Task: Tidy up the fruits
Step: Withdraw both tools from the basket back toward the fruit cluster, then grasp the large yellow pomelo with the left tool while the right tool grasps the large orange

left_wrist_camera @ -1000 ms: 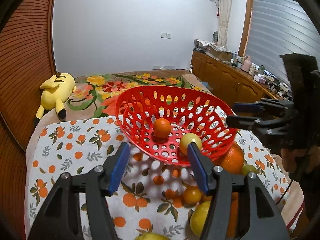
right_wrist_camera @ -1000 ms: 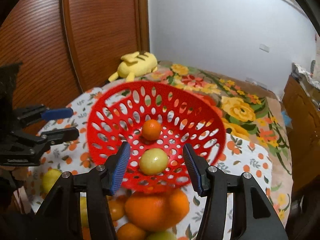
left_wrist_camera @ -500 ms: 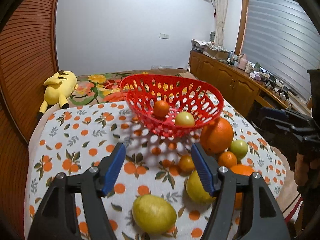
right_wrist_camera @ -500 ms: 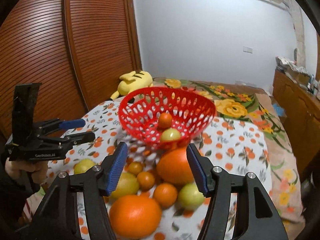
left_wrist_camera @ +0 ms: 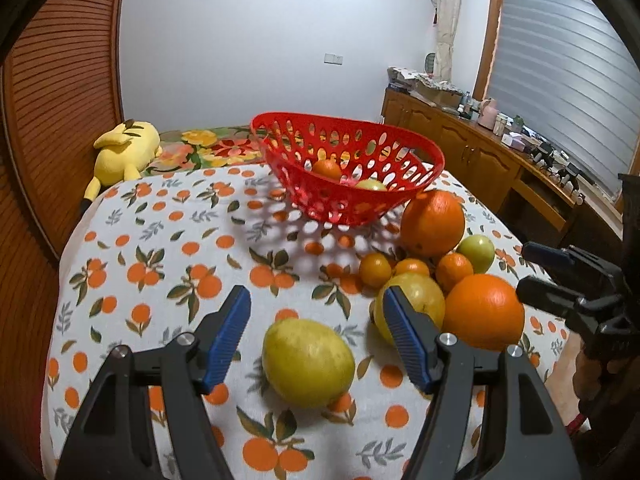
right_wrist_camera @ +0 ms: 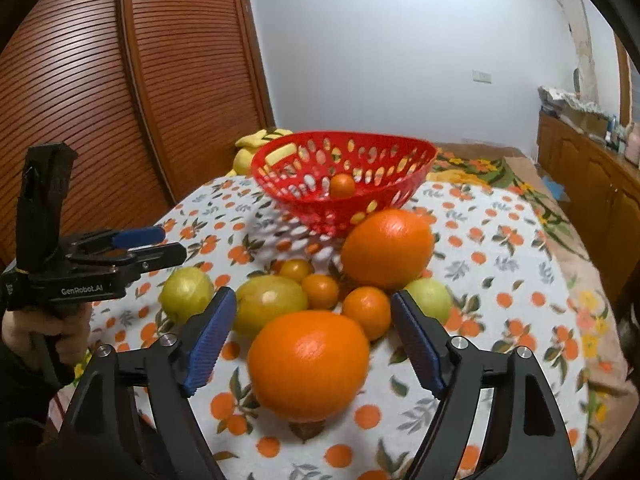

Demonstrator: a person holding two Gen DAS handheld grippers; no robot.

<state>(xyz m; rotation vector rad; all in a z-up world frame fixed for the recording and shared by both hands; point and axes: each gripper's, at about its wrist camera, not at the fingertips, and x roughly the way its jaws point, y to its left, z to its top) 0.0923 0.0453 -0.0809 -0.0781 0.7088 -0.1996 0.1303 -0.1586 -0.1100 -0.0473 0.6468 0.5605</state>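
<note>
A red perforated basket (left_wrist_camera: 348, 172) (right_wrist_camera: 344, 184) stands at the far side of the table and holds a small orange (right_wrist_camera: 342, 185) and a yellow-green fruit (left_wrist_camera: 371, 185). Loose fruit lies in front of it. My left gripper (left_wrist_camera: 316, 320) is open, its fingers on either side of a yellow-green fruit (left_wrist_camera: 308, 362). My right gripper (right_wrist_camera: 310, 322) is open, its fingers on either side of a big orange (right_wrist_camera: 308, 364). A second big orange (right_wrist_camera: 387, 247), a yellow fruit (right_wrist_camera: 270, 305) and several small oranges lie between.
The table has a cloth printed with oranges (left_wrist_camera: 160, 248). A yellow plush toy (left_wrist_camera: 120, 154) lies on the bed behind. A wooden sliding door (right_wrist_camera: 120, 100) is at the left, a cabinet (left_wrist_camera: 480, 160) at the right.
Both grippers have pulled back from the basket and dropped lower toward the loose fruit. Each now frames a fruit between open fingers. The basket looks farther away.
</note>
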